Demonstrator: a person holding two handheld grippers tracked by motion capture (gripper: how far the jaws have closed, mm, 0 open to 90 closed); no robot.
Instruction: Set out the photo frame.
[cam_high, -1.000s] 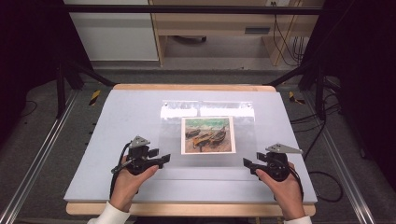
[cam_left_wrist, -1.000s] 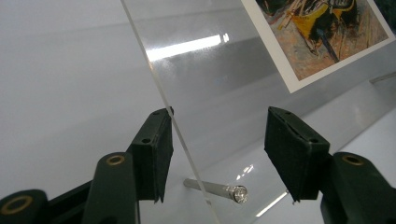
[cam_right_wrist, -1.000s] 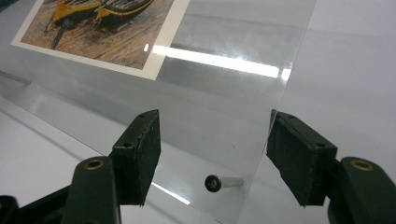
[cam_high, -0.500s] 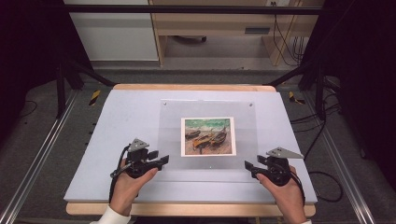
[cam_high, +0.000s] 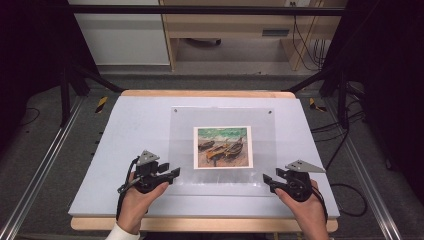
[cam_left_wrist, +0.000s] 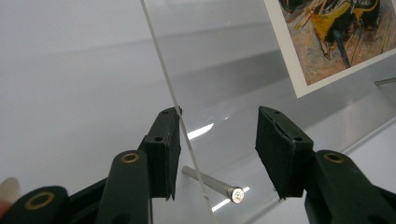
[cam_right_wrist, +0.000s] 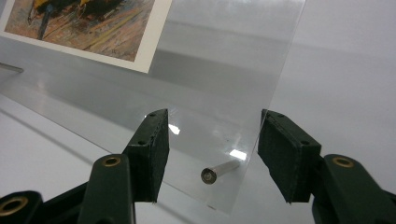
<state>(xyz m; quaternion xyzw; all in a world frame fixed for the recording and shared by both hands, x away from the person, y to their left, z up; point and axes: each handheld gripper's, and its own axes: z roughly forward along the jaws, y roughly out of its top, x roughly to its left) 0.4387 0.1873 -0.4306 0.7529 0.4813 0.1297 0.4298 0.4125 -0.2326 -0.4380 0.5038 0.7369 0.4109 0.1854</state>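
Note:
A clear acrylic sheet lies over a boat picture mid-table. My left gripper is at the sheet's near left corner and my right gripper at its near right corner. In the left gripper view the sheet has its edge running between the open jaws of that gripper, close to the left pad, above a metal pin. In the right gripper view the sheet's corner and a pin sit between the open jaws of that gripper. Both pairs of jaws have just been closing.
A pale mat covers the wooden table. Two small fasteners mark the sheet's far corners. Metal rails run along both sides, and cables lie on the floor at the right.
The bright glare band on the sheet's far part has gone, and its near edge now reaches closer to the hands. Both hands stay almost in place.

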